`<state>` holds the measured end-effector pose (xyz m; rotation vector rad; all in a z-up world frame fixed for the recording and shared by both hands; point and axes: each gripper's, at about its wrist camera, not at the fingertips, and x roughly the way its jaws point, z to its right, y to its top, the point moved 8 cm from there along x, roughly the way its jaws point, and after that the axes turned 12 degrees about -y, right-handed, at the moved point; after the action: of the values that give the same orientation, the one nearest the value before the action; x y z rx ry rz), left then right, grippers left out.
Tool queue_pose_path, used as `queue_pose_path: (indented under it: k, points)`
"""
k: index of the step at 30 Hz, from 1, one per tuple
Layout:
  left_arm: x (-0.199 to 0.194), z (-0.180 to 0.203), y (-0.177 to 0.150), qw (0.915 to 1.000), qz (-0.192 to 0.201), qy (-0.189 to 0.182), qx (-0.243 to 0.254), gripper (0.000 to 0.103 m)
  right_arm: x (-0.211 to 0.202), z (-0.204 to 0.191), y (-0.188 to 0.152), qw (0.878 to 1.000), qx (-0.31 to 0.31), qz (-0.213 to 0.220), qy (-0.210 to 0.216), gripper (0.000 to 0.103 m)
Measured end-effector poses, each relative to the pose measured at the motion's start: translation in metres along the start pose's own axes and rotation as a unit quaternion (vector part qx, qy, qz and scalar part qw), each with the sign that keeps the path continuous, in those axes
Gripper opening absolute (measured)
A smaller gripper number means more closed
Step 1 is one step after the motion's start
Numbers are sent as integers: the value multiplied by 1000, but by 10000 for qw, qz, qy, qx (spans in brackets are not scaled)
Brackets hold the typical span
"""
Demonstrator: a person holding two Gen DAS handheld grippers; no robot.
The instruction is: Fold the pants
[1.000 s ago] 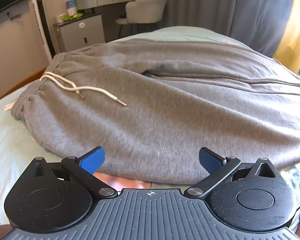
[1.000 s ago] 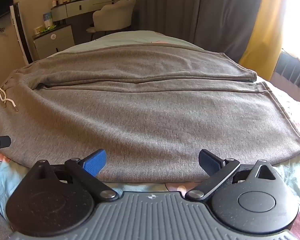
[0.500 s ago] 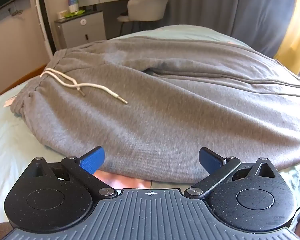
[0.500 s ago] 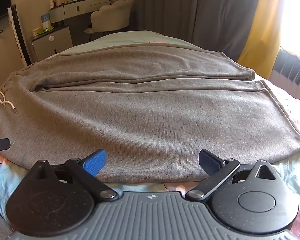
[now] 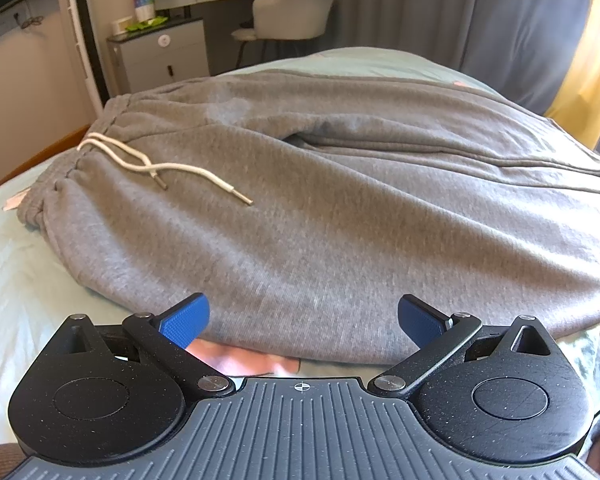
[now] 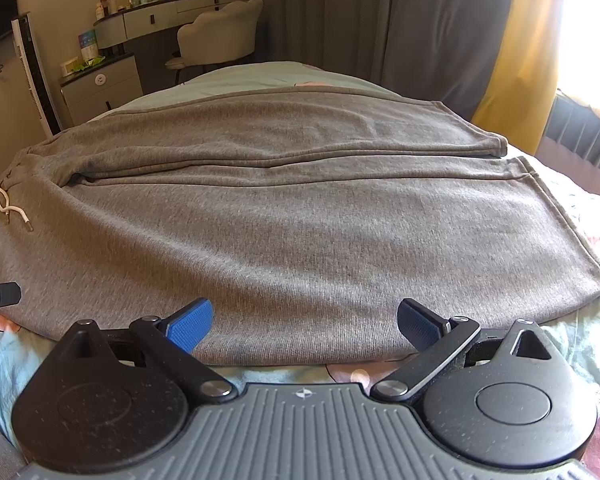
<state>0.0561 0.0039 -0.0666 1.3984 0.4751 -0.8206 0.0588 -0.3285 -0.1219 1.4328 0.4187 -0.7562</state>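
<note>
Grey sweatpants (image 5: 340, 220) lie flat across the bed, waistband to the left with a white drawstring (image 5: 140, 162), legs running right to the hems (image 6: 556, 216). The two legs lie side by side, the far one behind the near one. My left gripper (image 5: 303, 320) is open and empty just above the near edge of the pants, near the waist end. My right gripper (image 6: 303, 322) is open and empty above the near edge of the near leg (image 6: 300, 260). The left gripper's tip shows at the left edge of the right wrist view (image 6: 0, 295).
The bed has a pale green sheet (image 5: 8, 280) with pink print. Behind it stand a grey dresser (image 5: 160, 56), a vanity desk with a white chair (image 6: 220, 40), a white tower unit (image 6: 32, 76), and grey and yellow curtains (image 6: 440, 28).
Both grippers stay open. The left wrist view has shifted slightly, so the waistband and drawstring sit a little lower and nearer. The right view is nearly unchanged.
</note>
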Motion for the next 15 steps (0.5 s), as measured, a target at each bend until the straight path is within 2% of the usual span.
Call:
queue_pose_path:
  k: [15]
  points:
    - [1,1,-1,10000,-34,-58,-42,103,0,2,-1,10000,63,-29,16,99]
